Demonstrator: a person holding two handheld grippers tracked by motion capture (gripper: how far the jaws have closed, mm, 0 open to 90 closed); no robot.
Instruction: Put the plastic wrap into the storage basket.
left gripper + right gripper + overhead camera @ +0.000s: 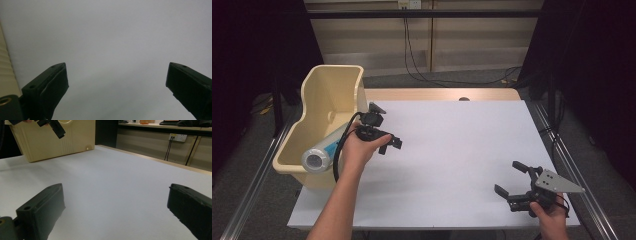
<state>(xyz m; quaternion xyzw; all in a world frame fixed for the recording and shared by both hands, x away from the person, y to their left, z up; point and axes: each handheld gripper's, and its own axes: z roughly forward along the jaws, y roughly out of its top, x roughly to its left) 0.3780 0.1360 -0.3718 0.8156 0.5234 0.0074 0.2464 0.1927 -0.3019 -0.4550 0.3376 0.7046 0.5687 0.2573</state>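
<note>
A cream plastic bin (319,90) stands at the table's left edge. In its near end lies a white cylinder (319,156) with a blue label. Just right of the bin, a hand holds my left gripper (390,145) over the white table top (452,150). Its jaws stand wide apart with nothing between them, as the left gripper view (116,66) shows. My right gripper (507,176) is low over the table's near right corner, open and empty (116,186). It faces the bin (50,142), and the left gripper (53,126) appears far off in front of it.
Metal rails run along both sides of the table. Behind it is a wood-panelled wall with cables (412,50) hanging down and a socket (178,137). The bin's ribbed side (5,70) lies at the left edge of the left gripper view.
</note>
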